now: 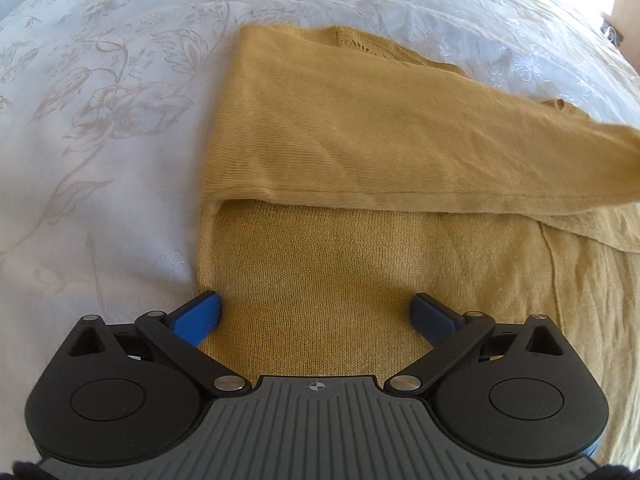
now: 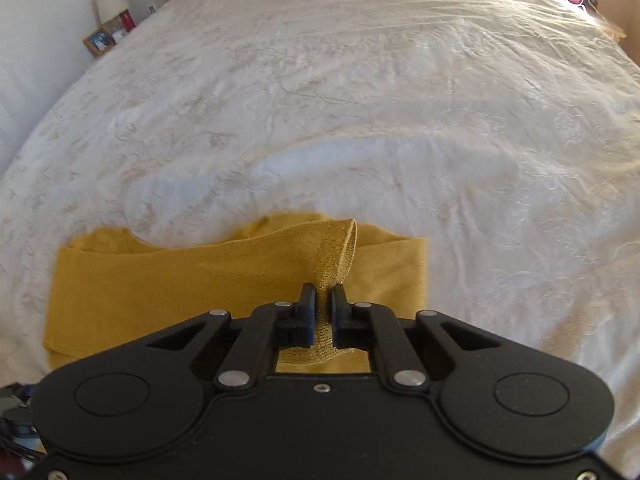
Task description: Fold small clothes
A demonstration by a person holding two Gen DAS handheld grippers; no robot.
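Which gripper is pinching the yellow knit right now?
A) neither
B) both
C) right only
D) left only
C: the right gripper is closed on a raised fold of the yellow knit garment, while the left gripper stands wide open over the cloth, gripping nothing.

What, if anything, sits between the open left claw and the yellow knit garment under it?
Nothing visible. The left claw hangs wide open directly over the yellow knit garment on the white bedspread, with bare knit between its fingers. The right claw is shut on a raised knit edge.
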